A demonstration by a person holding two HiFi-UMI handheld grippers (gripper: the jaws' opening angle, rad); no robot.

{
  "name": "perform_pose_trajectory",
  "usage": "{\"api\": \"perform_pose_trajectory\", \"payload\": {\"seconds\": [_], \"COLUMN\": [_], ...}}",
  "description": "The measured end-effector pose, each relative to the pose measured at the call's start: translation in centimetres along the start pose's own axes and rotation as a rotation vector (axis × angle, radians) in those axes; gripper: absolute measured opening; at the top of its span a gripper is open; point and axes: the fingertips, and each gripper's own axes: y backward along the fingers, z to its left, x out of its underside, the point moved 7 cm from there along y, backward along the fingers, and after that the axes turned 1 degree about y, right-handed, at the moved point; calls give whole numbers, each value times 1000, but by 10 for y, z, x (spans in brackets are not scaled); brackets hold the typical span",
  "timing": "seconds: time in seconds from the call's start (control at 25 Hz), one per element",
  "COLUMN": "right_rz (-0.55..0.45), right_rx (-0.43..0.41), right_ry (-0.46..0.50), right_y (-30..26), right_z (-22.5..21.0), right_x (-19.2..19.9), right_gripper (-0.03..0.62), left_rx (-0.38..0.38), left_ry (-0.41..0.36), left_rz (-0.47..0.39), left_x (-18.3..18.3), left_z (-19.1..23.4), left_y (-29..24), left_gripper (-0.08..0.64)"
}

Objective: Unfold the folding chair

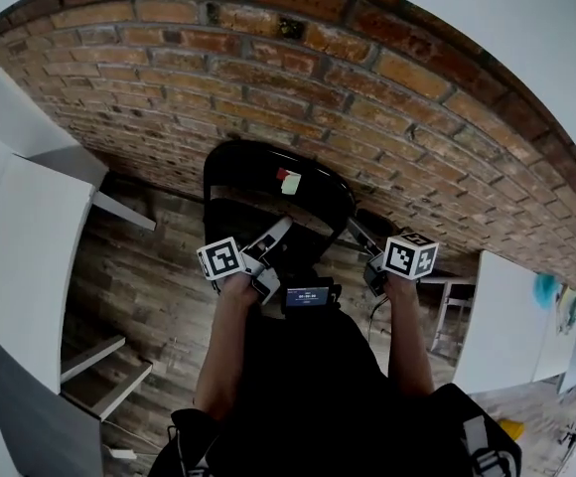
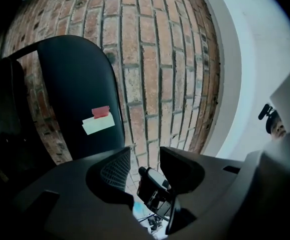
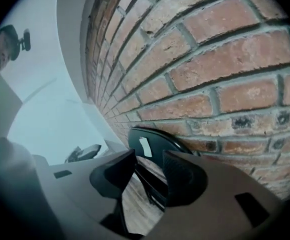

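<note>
The folded black chair leans upright against the brick wall, with a red and white label on its backrest. My left gripper reaches toward the chair's lower left part and my right gripper toward its right edge. In the left gripper view the backrest and label stand left of the left gripper, which is open with nothing between its pads. In the right gripper view the right gripper is open, with the chair's rim seen past the gap. Touch cannot be told.
A white desk stands at the left and another white table at the right. Wooden floor runs up to the wall. A small black device with a screen hangs at the person's front, between the two arms.
</note>
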Motion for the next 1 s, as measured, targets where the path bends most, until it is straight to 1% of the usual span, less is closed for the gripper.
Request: {"api": "perform_pose_trajectory", "payload": {"seconds": [0.12, 0.2, 0.36, 0.52, 0.6, 0.68, 0.8, 0.88, 1.0], "right_rz": [61, 101, 164, 241, 272, 282, 271, 264, 267], "right_rx": [9, -1, -35, -55, -58, -69, -110, -131, -146], "right_ry": [94, 137, 194, 257, 272, 273, 288, 337, 461], "right_y": [-14, -25, -47, -70, -81, -90, -98, -99, -96], "right_z": [-26, -40, -57, -67, -71, -74, -75, -74, -71], "right_x": [-10, -14, -18, -15, -11, -8, -8, -7, -6], "right_gripper": [160, 166, 186, 196, 196, 195, 195, 195, 181], "left_rx": [-23, -41, -76, -98, -113, -120, -131, -136, -140], "left_ry": [-26, -19, 0, -25, -27, -27, -40, -33, -27], "left_rz": [-21, -43, -93, -145, -169, -183, -184, -186, -180], "left_x": [-6, -9, -12, -16, -17, -17, -13, -10, -9], "left_z": [3, 6, 10, 13, 15, 17, 21, 22, 23], "left_y": [-16, -23, -29, -24, -21, -20, -19, -18, -18], "left_gripper": [199, 198, 198, 198, 198, 198, 198, 198, 198]}}
